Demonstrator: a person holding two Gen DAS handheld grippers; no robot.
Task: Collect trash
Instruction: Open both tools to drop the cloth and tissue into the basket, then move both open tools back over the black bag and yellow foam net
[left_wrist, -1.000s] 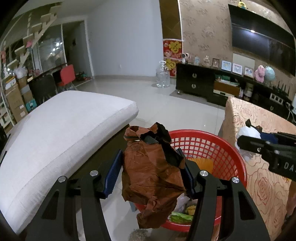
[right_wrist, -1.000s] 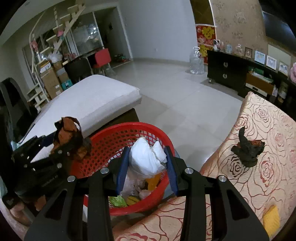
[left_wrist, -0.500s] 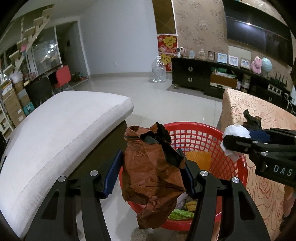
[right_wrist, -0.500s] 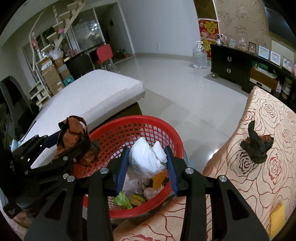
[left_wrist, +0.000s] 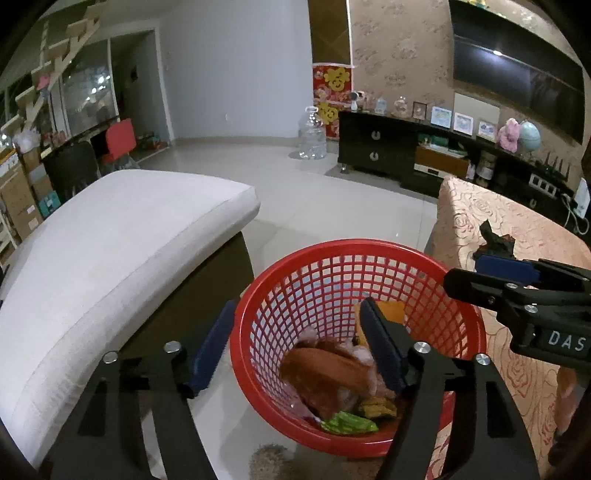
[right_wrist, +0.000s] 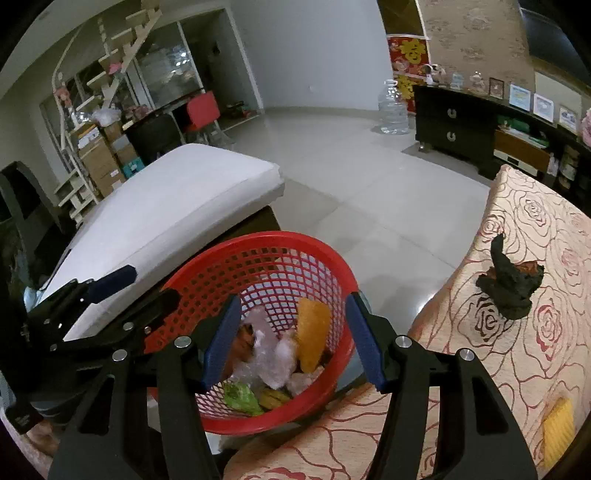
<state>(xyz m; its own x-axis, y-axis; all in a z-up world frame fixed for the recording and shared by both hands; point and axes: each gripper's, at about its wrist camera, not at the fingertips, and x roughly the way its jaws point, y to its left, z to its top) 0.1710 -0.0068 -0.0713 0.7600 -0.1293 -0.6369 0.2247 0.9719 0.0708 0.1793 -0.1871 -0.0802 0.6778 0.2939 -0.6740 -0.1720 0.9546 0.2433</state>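
While both my grippers hang over the red basket (left_wrist: 369, 254), their jaws are opening with nothing between them, which suits a drop: the trash needs only to fall inside.

Going left to right, the white cushion (left_wrist: 122, 236) lies along the basket's left side, close to its rim, so it hems in any swing that way. My left gripper (left_wrist: 295, 343) sits above the basket's left rim, one blue pad outside the rim and the other over the inside; below it a brown wrapper (left_wrist: 328, 373) rests in the bottom among pale plastic, green scraps and an orange piece. My right gripper (right_wrist: 291, 339) points down over the middle of the basket, its pads spread clear of a crumpled white wad (right_wrist: 273, 354) lying on the heap beside the orange piece (right_wrist: 314, 332). I judge both loads to be safely in.

Further right stands the table under a rose-patterned cloth (right_wrist: 535, 229), its near-left corner almost against the basket. Near the cloth's left edge a dark crumpled lump (right_wrist: 509, 288) sits upright, not yet collected, and a yellow scrap (right_wrist: 557, 428) lies toward the near-right corner. My right gripper is the closer one to both. The basket rim and the table edge stand between it and the lump, so I would lift before crossing.
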